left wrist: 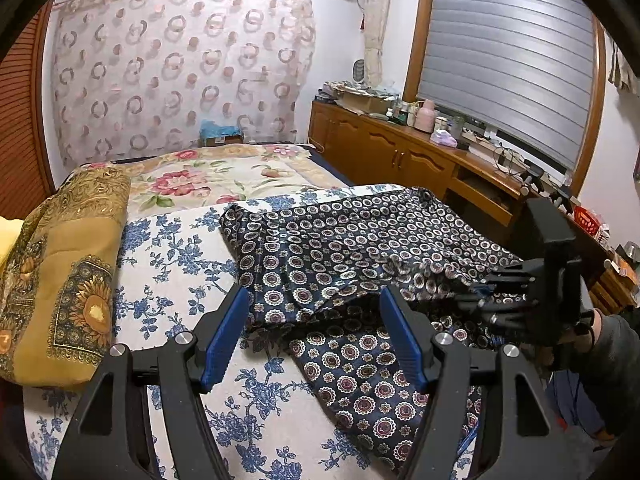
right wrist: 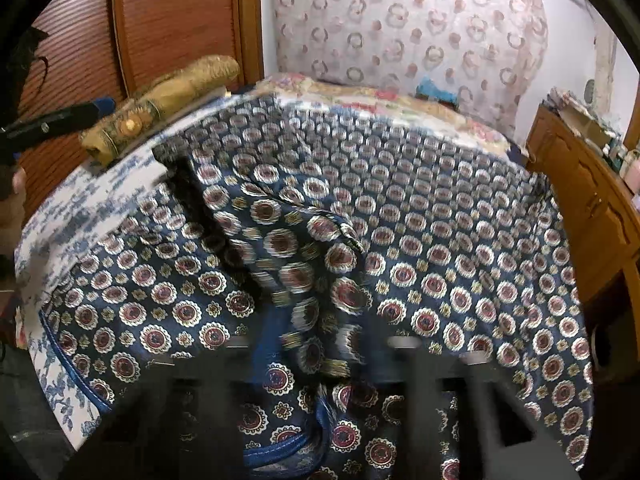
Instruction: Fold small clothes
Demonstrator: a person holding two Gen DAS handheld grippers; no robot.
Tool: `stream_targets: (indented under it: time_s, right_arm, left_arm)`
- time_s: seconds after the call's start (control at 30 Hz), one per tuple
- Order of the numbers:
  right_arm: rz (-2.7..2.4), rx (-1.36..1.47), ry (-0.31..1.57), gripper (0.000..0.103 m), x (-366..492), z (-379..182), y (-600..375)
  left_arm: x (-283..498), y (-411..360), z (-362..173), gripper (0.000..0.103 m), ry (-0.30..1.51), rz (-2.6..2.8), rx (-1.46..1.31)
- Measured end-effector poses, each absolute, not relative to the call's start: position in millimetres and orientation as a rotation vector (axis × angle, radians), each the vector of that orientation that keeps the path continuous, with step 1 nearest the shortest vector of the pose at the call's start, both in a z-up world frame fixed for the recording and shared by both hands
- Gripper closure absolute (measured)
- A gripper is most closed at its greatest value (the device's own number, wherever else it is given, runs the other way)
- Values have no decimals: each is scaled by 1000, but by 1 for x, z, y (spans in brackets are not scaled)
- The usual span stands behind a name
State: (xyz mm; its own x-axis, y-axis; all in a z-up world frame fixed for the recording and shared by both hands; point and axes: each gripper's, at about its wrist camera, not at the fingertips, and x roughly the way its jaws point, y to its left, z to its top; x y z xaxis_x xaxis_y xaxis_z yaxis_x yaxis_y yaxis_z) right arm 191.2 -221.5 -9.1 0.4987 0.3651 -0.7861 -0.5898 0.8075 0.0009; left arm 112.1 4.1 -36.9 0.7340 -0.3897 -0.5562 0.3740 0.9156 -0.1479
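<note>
A dark blue garment [left wrist: 340, 248] with round medallion print lies partly folded on the blue-flowered sheet [left wrist: 168, 272] of the bed. My left gripper [left wrist: 312, 312] is open and empty, its blue pads just above the garment's near folded edge. My right gripper [left wrist: 492, 300] shows at the right in the left wrist view, down at the garment's right edge. In the right wrist view the garment [right wrist: 400, 208] fills the frame and a raised fold [right wrist: 320, 272] runs down between my blurred fingers [right wrist: 404, 344]; the grip itself is hidden by motion blur.
A folded golden sunflower blanket [left wrist: 60, 272] lies on the bed's left side. A flowered quilt [left wrist: 208, 176] covers the far end. A wooden cabinet [left wrist: 400, 156] with clutter runs along the right. A wooden shutter door [right wrist: 160, 20] stands left.
</note>
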Motion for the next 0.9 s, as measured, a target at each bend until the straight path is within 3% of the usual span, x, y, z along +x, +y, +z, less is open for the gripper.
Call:
stream_targets:
  time_s: [0.13, 0.37, 0.9]
  right_arm:
    - [601, -243, 808, 97, 186, 4, -229]
    - [562, -189, 720, 98, 176, 32, -258]
    - [361, -203, 767, 98, 166, 33, -305]
  left_arm:
    - [111, 1, -37, 34, 619, -426, -24]
    - [110, -6, -39, 34, 624, -442, -15]
    - [106, -18, -37, 34, 618, -452, -2]
